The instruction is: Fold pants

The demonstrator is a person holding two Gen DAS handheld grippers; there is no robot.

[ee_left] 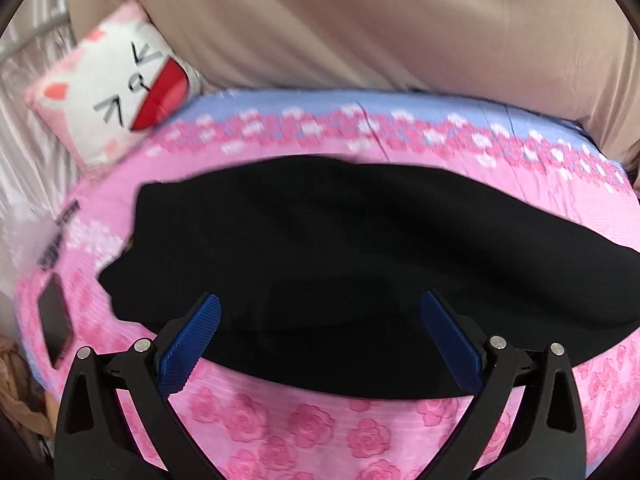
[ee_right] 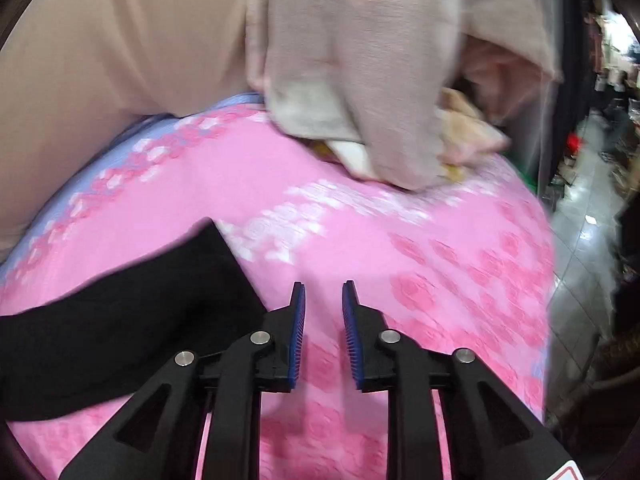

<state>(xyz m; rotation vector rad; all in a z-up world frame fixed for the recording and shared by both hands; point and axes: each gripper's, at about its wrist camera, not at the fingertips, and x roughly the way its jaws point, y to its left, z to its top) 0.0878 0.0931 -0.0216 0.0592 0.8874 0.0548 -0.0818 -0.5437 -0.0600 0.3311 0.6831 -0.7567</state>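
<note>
No writing can be read anywhere. At far left a pink-and-white cat-face cushion (ee_left: pixel 114 92) leans by the beige wall (ee_left: pixel 360 20). The black folded pants (ee_left: pixel 340 264) lie flat on the pink rose-print bedsheet (ee_left: pixel 280 432). The left gripper (ee_left: pixel 320 312) is spread wide above them, holding nothing. The right gripper (ee_right: pixel 323 300) is nearly closed and empty, beside the pants' end (ee_right: pixel 140 312). A heap of beige clothes (ee_right: pixel 380 80) sits beyond.

Bright even light; motion blur; fisheye-bent, dark-cornered edges
</note>
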